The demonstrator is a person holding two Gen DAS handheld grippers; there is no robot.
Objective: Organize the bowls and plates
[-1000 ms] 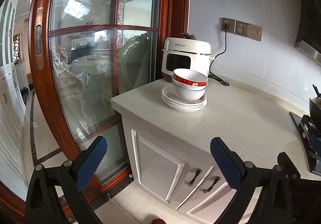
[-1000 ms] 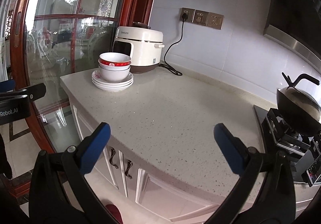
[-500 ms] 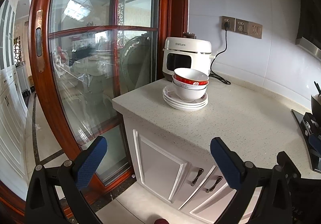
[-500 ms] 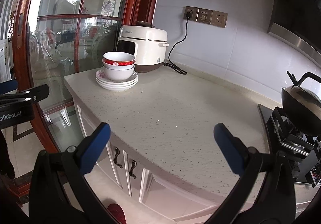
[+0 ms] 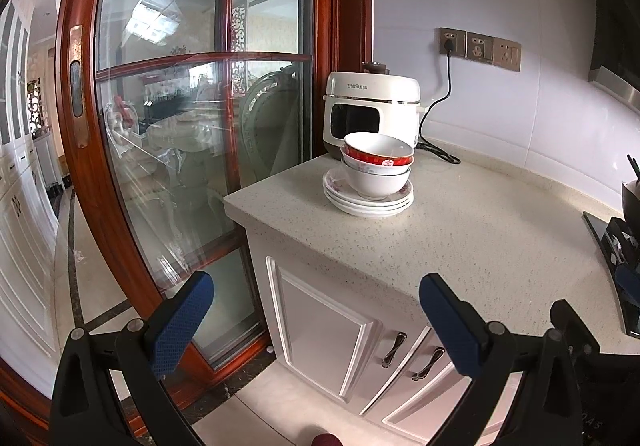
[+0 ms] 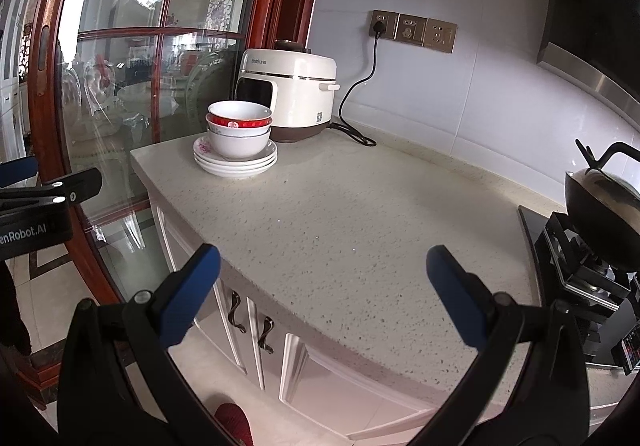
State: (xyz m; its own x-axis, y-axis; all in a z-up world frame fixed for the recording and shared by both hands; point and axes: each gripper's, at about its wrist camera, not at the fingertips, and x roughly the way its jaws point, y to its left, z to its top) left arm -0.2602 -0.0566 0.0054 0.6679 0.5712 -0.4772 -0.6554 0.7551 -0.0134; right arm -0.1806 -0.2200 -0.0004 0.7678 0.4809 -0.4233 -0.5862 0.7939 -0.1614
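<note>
Two nested bowls, a red-banded one (image 5: 378, 154) inside a white one (image 5: 378, 182), stand on a stack of white plates (image 5: 370, 202) at the far left corner of the speckled counter (image 5: 460, 238). The same stack of plates (image 6: 236, 162) with the bowls (image 6: 239, 126) shows in the right wrist view. My left gripper (image 5: 316, 298) is open and empty, held off the counter's front edge, well short of the stack. My right gripper (image 6: 322, 274) is open and empty over the counter's front edge. The left gripper's body (image 6: 36, 202) shows at the right view's left edge.
A white rice cooker (image 5: 372, 106) stands plugged in behind the stack, its cord (image 6: 356, 102) trailing on the counter. A dark wok (image 6: 604, 206) sits on the gas stove (image 6: 580, 266) at right. A red-framed glass door (image 5: 180, 126) is at left. Cabinet doors (image 5: 328, 330) lie below.
Both grippers have drifted slightly back and left from the counter; the stack appears a little further right in both views. The jaws stay open. The dishes have not moved.
</note>
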